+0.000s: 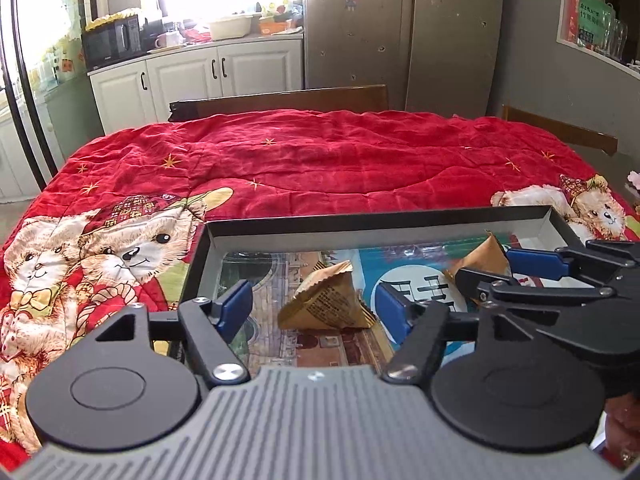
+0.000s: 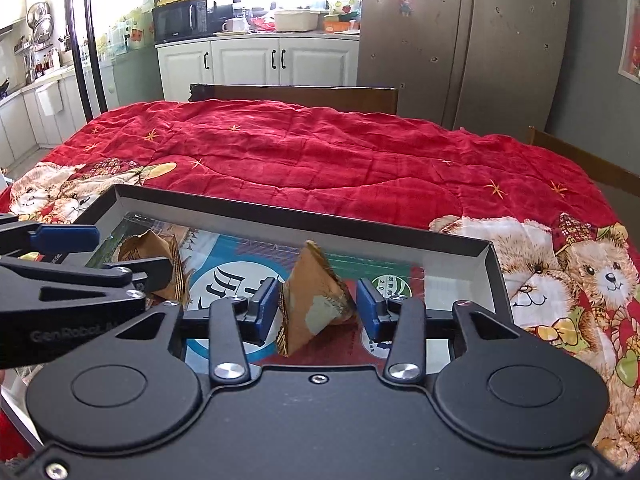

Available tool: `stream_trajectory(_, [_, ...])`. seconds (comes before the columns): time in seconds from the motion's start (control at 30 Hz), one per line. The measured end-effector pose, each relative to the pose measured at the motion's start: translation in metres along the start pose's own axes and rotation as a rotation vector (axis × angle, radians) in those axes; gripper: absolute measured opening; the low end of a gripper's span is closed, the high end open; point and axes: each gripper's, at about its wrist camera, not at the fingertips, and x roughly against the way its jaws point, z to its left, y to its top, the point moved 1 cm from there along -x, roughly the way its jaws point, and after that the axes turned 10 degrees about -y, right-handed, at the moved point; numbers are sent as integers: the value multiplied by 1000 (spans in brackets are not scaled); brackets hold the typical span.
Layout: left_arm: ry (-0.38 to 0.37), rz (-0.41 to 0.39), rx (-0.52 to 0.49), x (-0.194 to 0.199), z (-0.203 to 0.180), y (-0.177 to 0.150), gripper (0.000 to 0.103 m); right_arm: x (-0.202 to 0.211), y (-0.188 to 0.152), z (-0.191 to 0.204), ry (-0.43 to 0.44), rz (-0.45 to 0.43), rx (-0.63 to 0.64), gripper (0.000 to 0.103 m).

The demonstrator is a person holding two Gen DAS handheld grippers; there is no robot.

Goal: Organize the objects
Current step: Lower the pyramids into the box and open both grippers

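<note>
A shallow black-rimmed box (image 1: 376, 220) with a printed floor lies on the red quilt; it also shows in the right wrist view (image 2: 304, 216). Two brown pyramid-shaped paper packets lie inside. My left gripper (image 1: 314, 306) is open, its blue pads on either side of the left packet (image 1: 328, 300) without touching it. My right gripper (image 2: 316, 306) is open around the right packet (image 2: 316, 300), its left pad close to the packet. Each gripper shows in the other's view: the right gripper (image 1: 520, 268) near its packet (image 1: 486, 258), the left gripper (image 2: 100, 252) by its packet (image 2: 154, 252).
A red teddy-bear quilt (image 1: 300, 160) covers the table. Wooden chair backs (image 1: 288, 100) stand at the far edge and at the right (image 2: 584, 160). Behind are white cabinets (image 2: 260, 60), a microwave (image 2: 182, 20) and a steel fridge (image 2: 460, 40).
</note>
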Motion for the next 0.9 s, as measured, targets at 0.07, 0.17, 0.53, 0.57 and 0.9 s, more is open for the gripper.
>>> stream_trajectory(0.07, [0, -3, -1, 3, 0, 1, 80, 2, 0, -2, 0, -6, -6, 42])
stream_trajectory(0.17, [8, -10, -3, 8, -1, 1, 82, 7, -1, -3, 2, -13, -10, 42])
stream_trajectory(0.53, [30, -28, -17, 28, -5, 1, 88, 41, -3, -17, -3, -50, -37, 42])
stream_trajectory(0.57, [30, -29, -19, 31, -6, 1, 88, 46, -4, -18, -1, -54, -36, 42])
stream_trajectory(0.9, [35, -62, -39, 68, -6, -5, 89, 92, -15, -18, 18, -91, -6, 42])
